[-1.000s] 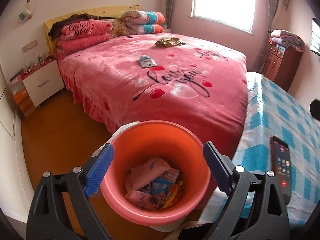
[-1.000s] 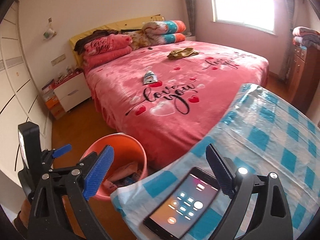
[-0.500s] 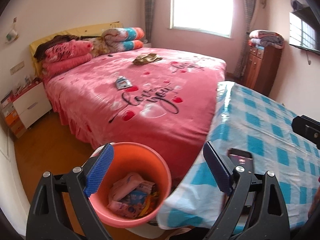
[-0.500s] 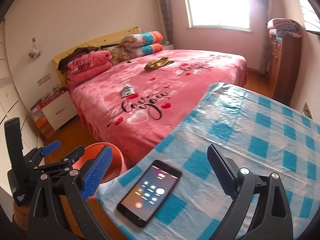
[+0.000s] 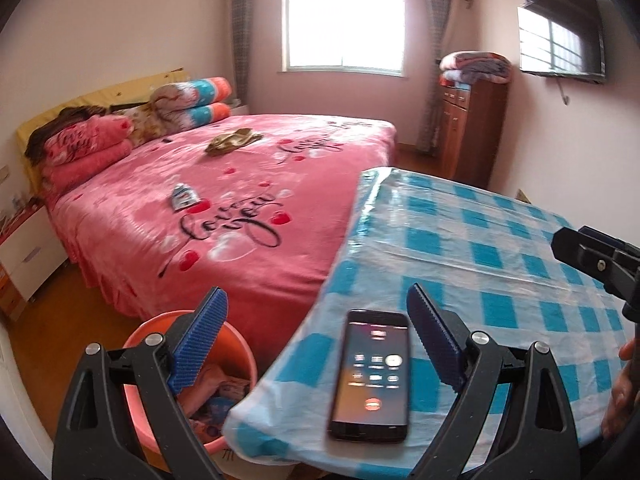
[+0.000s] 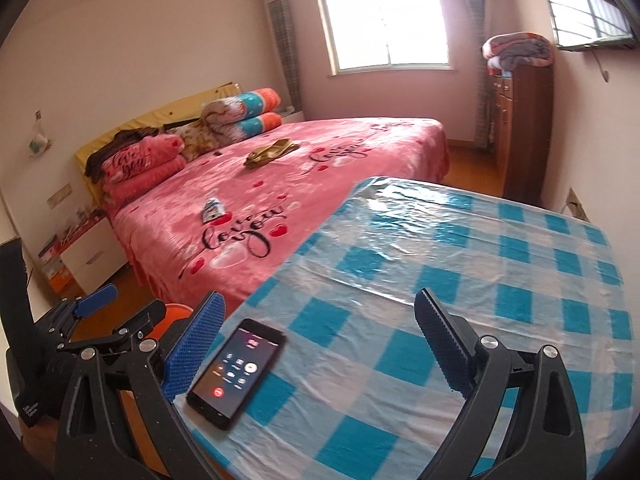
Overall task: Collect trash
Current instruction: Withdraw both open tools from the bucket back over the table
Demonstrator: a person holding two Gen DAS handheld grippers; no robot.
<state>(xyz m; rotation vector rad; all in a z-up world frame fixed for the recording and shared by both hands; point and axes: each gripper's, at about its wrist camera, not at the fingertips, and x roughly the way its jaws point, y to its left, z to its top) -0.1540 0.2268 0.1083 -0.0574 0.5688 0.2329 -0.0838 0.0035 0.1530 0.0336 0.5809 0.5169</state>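
My left gripper (image 5: 316, 340) is open and empty, hanging over the near corner of the blue-checked table (image 5: 460, 240). Below its left finger stands an orange bucket (image 5: 138, 392) on the floor with crumpled wrappers (image 5: 224, 394) inside. A small blue-and-white wrapper (image 5: 184, 197) lies on the pink bed (image 5: 248, 264); an olive crumpled piece (image 5: 232, 142) lies farther back. My right gripper (image 6: 318, 344) is open over the same table (image 6: 460, 264), nothing between its pads. From there the wrapper (image 6: 212, 210), the olive piece (image 6: 272, 152), a sliver of bucket (image 6: 176, 309) and the left gripper (image 6: 92, 320) show.
A black phone (image 5: 372, 372) with a lit call screen lies near the table's front edge, seen also as the phone (image 6: 236, 372). A white bedside cabinet (image 5: 28, 256) stands left of the bed. A wooden dresser (image 5: 472, 128) with folded blankets stands by the window.
Both views have swung to the right and risen. The bucket has slid from centre to the lower left, and the table with the phone now fills the foreground. Both jaws kept their width.
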